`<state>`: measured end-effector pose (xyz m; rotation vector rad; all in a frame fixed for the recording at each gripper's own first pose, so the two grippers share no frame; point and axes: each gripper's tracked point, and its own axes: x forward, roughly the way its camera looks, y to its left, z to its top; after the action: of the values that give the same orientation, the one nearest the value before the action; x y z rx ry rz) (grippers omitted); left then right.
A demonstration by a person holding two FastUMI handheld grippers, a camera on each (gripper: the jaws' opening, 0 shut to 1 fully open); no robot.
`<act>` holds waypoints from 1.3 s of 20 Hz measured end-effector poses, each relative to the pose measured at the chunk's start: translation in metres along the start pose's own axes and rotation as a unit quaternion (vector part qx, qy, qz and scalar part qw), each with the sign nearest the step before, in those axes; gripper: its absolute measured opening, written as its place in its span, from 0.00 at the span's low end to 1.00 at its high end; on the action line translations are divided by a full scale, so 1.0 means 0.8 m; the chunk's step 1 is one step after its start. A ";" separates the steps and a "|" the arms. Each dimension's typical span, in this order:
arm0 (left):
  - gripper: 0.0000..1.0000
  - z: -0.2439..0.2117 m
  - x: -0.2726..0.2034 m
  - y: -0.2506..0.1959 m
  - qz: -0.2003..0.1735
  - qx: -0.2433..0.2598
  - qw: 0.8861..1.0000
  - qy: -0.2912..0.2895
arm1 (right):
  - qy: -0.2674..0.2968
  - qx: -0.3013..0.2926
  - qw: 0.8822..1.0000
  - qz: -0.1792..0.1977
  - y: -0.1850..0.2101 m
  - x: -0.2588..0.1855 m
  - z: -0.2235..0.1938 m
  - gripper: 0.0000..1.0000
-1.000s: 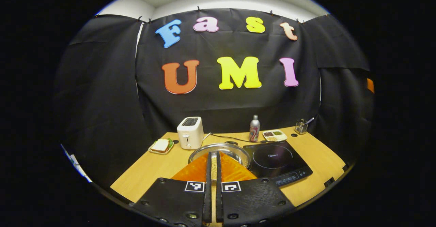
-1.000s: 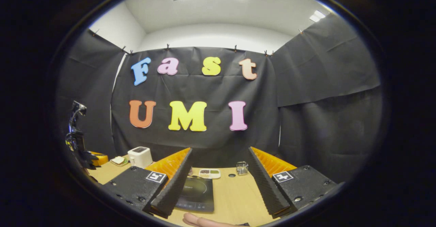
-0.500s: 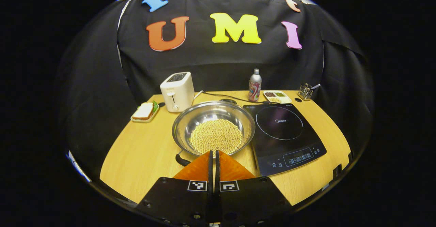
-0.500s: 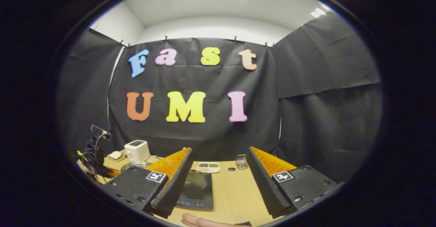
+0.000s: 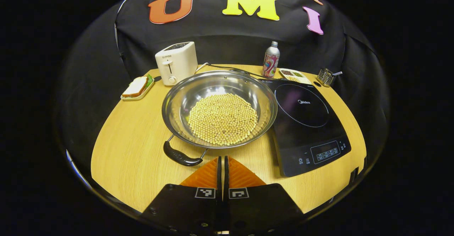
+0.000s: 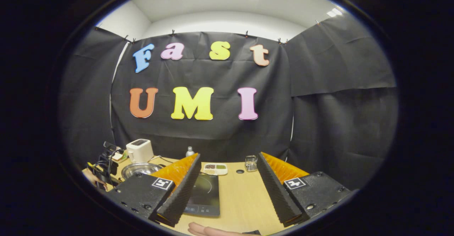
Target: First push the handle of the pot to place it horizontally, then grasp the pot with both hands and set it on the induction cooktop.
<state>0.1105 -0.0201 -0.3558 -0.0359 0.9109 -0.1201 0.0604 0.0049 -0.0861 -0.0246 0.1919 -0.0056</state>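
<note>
Steel pot [image 5: 219, 108] sits mid-frame on the table [image 5: 134, 151], just left of the induction cooktop [image 5: 305, 119]. You're on the push step: left tongs [image 5: 222, 165] pressed together beside the near handle [image 5: 181, 156]; nudge it sideways. Right tongs [image 6: 227, 183] hang spread.

We are seeing a light wooden table [image 5: 134, 151] bearing a steel pot of beans [image 5: 219, 108], a black induction cooktop [image 5: 306, 122], a white toaster [image 5: 176, 62], a sandwich plate [image 5: 136, 88], a metal bottle [image 5: 271, 59], a divided snack dish [image 5: 293, 75] and a wire holder [image 5: 325, 77].
</note>
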 end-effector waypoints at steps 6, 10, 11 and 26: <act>0.10 -0.016 0.019 0.021 0.007 -0.028 0.999 0.031 | -0.018 -0.015 1.000 0.000 0.007 -0.010 0.016 0.96; 0.10 -0.021 0.024 0.033 0.013 -0.041 0.998 0.038 | -0.031 -0.019 0.999 -0.002 0.010 -0.014 0.026 0.96; 0.00 -0.019 0.025 0.036 0.015 -0.044 0.998 0.037 | -0.032 -0.019 0.999 -0.004 0.011 -0.015 0.028 0.96; 0.00 0.001 0.052 0.106 0.031 -0.088 0.994 0.051 | -0.062 -0.001 0.998 0.005 0.031 -0.010 0.064 0.96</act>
<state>0.1441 0.0589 -0.3951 -0.1676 1.0215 0.0163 0.0627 0.0311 -0.0352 -0.0258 0.0670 0.0065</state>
